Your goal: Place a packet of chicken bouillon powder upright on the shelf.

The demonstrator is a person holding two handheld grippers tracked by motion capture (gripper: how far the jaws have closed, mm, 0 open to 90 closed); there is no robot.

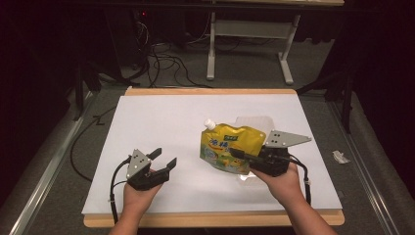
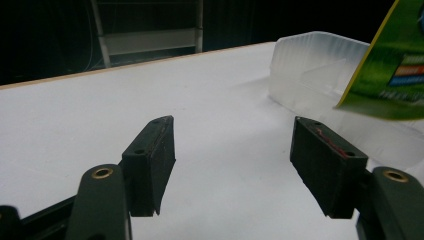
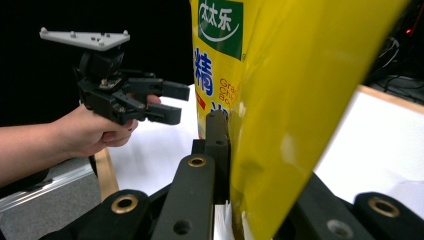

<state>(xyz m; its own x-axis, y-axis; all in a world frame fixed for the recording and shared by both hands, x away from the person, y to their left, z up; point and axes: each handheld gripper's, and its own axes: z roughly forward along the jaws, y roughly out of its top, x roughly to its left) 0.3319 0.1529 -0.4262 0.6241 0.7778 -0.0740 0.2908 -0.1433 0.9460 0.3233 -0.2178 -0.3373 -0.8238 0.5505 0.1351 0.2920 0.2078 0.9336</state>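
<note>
Black fingers (image 3: 217, 150) of the right gripper (image 1: 240, 155) sit closest to the lens in the right gripper view, pinched shut on the lower edge of a yellow spouted pouch (image 1: 229, 147). The clamp lands on the flat seam rather than the bulging body, probably because a thin, stiff edge gives the pads something firm to bite and lets the soft bag hang without being squeezed. In the high view the pouch is held up off the white worktop (image 1: 161, 127), leaning with its white spout (image 1: 209, 124) toward the far left, so the cap stays high and the contents settle toward the gripped end.

Just behind and under the pouch lies a clear plastic tray (image 1: 254, 122) on the worktop, near the right hand (image 1: 279, 183); its place directly beneath suggests the pouch belongs with it, either lifted out of it or bound for it.

Further out, the left gripper (image 1: 164, 159) hovers low over the bare sheet at the near left, well apart from the pouch. Its 2 fingers (image 2: 150, 165) stand wide with nothing between them, only white surface showing in the gap. Judging by how it points toward the pouch and tray, which show at the right of the left gripper view, it seems parked ready to take a second hold on the pouch or steady the tray.

Beyond the worktop, cables and a table frame (image 1: 249, 44) stand on the grey floor.
</note>
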